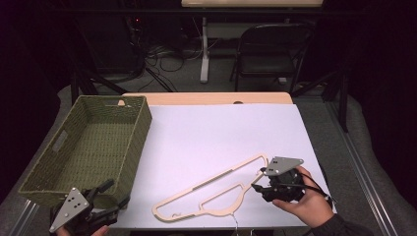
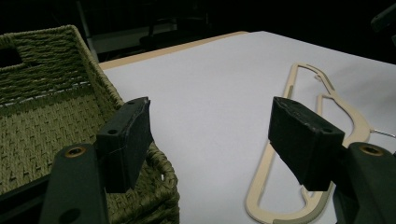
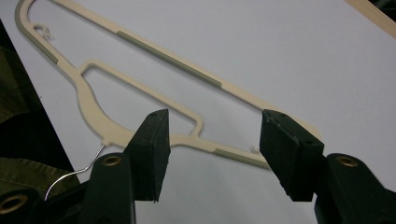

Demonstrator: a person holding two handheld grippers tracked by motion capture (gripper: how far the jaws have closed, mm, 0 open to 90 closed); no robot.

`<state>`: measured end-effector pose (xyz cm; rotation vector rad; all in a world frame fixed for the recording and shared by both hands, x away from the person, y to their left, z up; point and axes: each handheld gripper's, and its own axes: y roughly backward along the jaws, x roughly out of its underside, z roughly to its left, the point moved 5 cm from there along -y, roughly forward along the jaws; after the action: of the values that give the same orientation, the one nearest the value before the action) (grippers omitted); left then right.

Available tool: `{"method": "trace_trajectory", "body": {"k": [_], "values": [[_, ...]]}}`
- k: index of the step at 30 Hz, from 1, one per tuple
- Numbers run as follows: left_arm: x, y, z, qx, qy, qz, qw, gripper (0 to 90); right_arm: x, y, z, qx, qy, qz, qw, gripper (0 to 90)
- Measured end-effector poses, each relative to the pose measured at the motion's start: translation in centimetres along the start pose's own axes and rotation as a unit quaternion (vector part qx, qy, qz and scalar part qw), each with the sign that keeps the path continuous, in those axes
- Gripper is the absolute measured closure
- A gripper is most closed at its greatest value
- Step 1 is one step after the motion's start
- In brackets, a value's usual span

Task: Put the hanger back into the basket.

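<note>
High view: cream hanger [image 1: 212, 189] lies flat on the white tabletop [image 1: 216, 132], near the front edge, long axis running diagonally from front-left up to right. Its right end sits just beside the right gripper [image 1: 259, 179], which a hand [image 1: 307, 201] holds at the table's front-right corner, grey plate on top. Jaws point left toward the hanger's end; from here can't tell if they touch it. Left gripper [image 1: 114, 192] is at the front-left, jaws apart, right by the front corner of the green woven basket [image 1: 88, 142]. Basket stands on the table's left side, w/ a handle slot in its side wall. Behind the table: a folding chair [image 1: 268, 49] & cables on the floor.

Left gripper view: both black jaws stand wide apart w/ nothing between them. Left jaw is over the basket's [image 2: 46, 116] corner rim; whether it touches, can't tell. Hanger [image 2: 299, 140] lies on the white surface beyond the right jaw, well clear of the pads.

Right gripper view: jaws apart, not clamped on anything. Hanger [image 3: 140, 88] lies on the tabletop under & beyond them; its lower arm w/ a ribbed grip strip runs across the gap between the pads, but the pads don't press it. Thin wire hook [image 3: 74, 172] curls off the hanger's neck at lower left, beside the left jaw. Wooden table edge [image 3: 373, 14] shows top right.
</note>
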<state>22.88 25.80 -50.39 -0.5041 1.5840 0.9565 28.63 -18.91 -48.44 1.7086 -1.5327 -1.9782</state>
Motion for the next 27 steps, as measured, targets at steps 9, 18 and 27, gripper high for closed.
{"method": "trace_trajectory", "body": {"k": [9, 18, 27], "values": [[-0.1, 0.0, 0.0, 0.0, 0.0, -0.001, 1.0, 30.0, -3.9, -0.9, 0.6, -0.016, 0.053, 0.016, 0.9983, 42.8], [0.0, 0.0, 0.0, 0.0, -0.001, 0.0, 1.0, 30.0, -5.7, -3.3, 1.3, -0.031, 0.1, 0.044, 0.9935, 49.9], [0.0, 0.0, 0.0, 0.0, -0.001, 0.001, 1.0, 30.1, -5.9, -5.8, 2.3, -0.065, 0.127, 0.062, 0.9879, 55.3]]}}
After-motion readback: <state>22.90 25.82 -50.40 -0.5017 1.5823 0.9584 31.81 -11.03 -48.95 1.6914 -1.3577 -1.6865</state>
